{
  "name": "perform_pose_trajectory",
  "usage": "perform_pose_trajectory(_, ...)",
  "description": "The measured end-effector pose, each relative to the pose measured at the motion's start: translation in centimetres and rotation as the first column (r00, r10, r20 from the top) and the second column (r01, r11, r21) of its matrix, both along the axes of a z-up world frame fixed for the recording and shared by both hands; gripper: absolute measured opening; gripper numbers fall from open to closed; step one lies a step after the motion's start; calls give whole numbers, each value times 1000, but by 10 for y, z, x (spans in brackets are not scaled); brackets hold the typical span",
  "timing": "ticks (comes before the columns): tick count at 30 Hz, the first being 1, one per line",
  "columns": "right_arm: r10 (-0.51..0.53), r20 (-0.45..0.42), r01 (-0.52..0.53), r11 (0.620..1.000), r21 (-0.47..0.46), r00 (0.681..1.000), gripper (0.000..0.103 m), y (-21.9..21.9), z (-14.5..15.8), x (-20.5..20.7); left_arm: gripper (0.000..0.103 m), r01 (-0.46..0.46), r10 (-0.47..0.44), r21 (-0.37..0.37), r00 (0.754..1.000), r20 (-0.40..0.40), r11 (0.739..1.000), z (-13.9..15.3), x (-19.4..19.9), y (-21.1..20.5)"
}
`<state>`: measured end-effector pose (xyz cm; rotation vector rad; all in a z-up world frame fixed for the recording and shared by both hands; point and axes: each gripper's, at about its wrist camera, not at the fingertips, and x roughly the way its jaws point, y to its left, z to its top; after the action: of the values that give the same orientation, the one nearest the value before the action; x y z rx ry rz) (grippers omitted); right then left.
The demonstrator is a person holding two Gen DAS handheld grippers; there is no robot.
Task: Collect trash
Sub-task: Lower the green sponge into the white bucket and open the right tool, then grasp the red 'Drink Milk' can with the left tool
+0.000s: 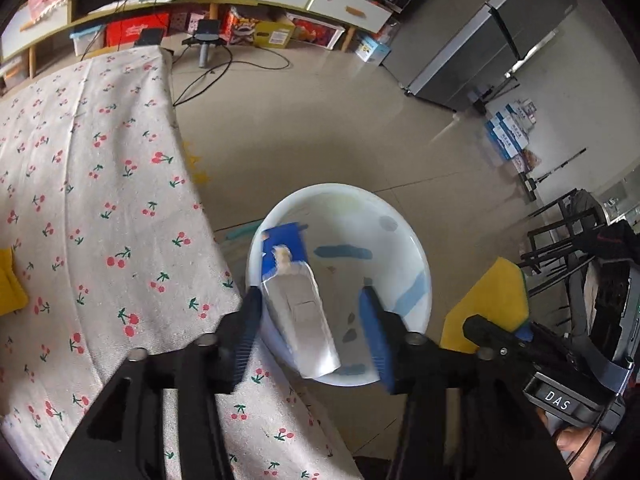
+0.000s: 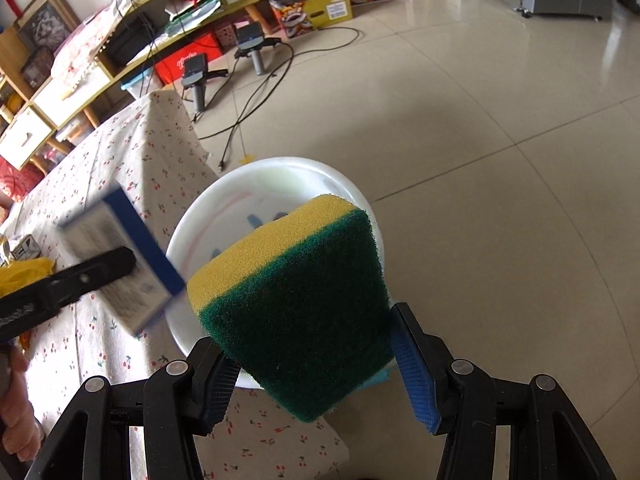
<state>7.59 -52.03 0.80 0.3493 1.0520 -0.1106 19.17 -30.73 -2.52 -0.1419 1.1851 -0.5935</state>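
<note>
A small carton (image 1: 298, 300) with a blue end and a grey-white side hangs tilted over the white basin (image 1: 416, 256), blurred, its blue end pointing down into the bowl. It sits between the jaws of the left gripper (image 1: 310, 332), and the jaws are spread wide; I cannot tell if the left pad touches the carton, and the right pad is clear of it. In the right wrist view the same carton (image 2: 120, 264) is beside the basin's (image 2: 360, 196) rim.

The right gripper (image 2: 316, 380) has its jaws clenched on a sponge (image 2: 296, 300), yellow on one side and dark green on the other. The sponge is held up over the near edge of the basin.

The basin stands on the tiled floor (image 2: 500, 160), just beside the counter (image 1: 100, 200), which wears a cloth printed with little red cherries. Blue scraps lie inside the basin.
</note>
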Motion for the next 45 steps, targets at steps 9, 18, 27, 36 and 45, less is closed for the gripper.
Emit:
perform_pose_trajectory(9, -9, -4, 9, 1000, 5, 1000, 62, 5, 2, 11, 96, -44, 34, 79, 991, 126, 996, 24, -16, 40)
perform_pose_trajectory(18, -1, -18, 1, 1000, 4, 1000, 63, 22, -1, 31, 103, -58, 45, 73, 984, 171, 996, 56, -37, 101)
perform_pose_trajectory(27, -40, -21, 40, 999, 5, 999, 87, 33, 3, 38, 103, -103, 78, 130, 980, 185, 986, 63, -56, 167)
perform_pose_trajectory(36, 3, -1, -3, 999, -39, 1000, 90, 52, 13, 29, 103, -109, 81, 166, 983, 164, 980, 58, -71, 220)
perform_pose_trajectory(45, 83, 4, -82, 993, -81, 997, 90, 86, 17, 13, 103, -43, 31, 150, 996, 84, 988, 38, -86, 252)
